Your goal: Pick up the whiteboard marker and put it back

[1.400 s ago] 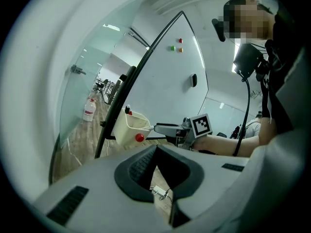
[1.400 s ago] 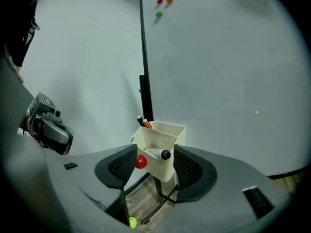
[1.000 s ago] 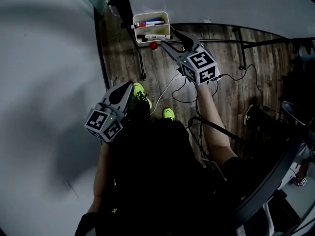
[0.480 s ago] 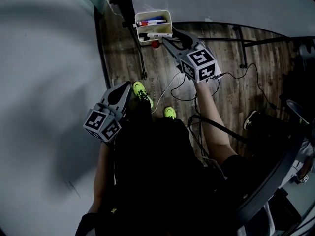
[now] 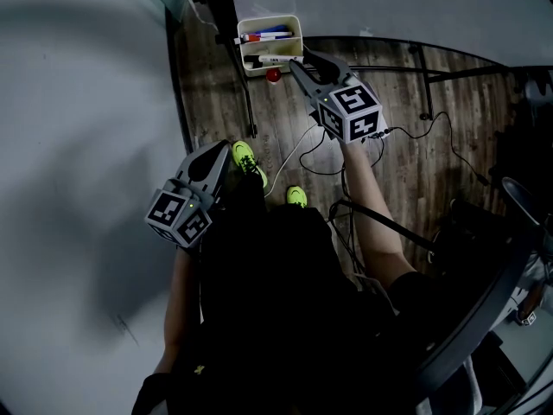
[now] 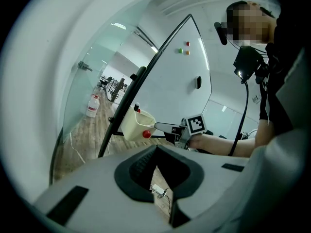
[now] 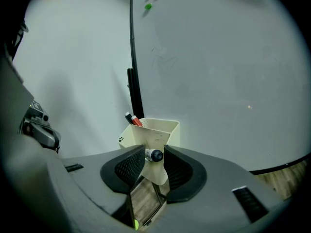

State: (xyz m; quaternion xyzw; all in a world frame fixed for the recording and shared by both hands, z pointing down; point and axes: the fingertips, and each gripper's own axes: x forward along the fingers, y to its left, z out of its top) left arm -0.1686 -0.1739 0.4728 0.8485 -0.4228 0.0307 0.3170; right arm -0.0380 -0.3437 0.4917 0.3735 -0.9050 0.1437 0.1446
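Note:
A cream holder [image 5: 270,22] hangs at the foot of the whiteboard with several markers in it. My right gripper [image 5: 298,60] reaches to its front rim. In the right gripper view the jaws have just been closing, and a whiteboard marker [image 7: 156,155] sits end-on between the pads, touched on both sides, with the holder [image 7: 160,127] right behind it. A white marker [image 5: 275,59] lies at the gripper's tip in the head view. My left gripper [image 5: 222,153] hangs lower left, away from the holder, shut and empty.
The whiteboard [image 7: 218,81] stands straight ahead on a black stand [image 5: 246,102]. A red knob [image 5: 273,75] sits below the holder. Cables [image 5: 406,132] trail over the wood floor. The person's yellow-green shoes [image 5: 245,160] are below, and a dark chair frame [image 5: 484,301] is at right.
The right gripper's jaws have narrowed onto the marker at the holder's front rim. The left gripper has stayed where it was.

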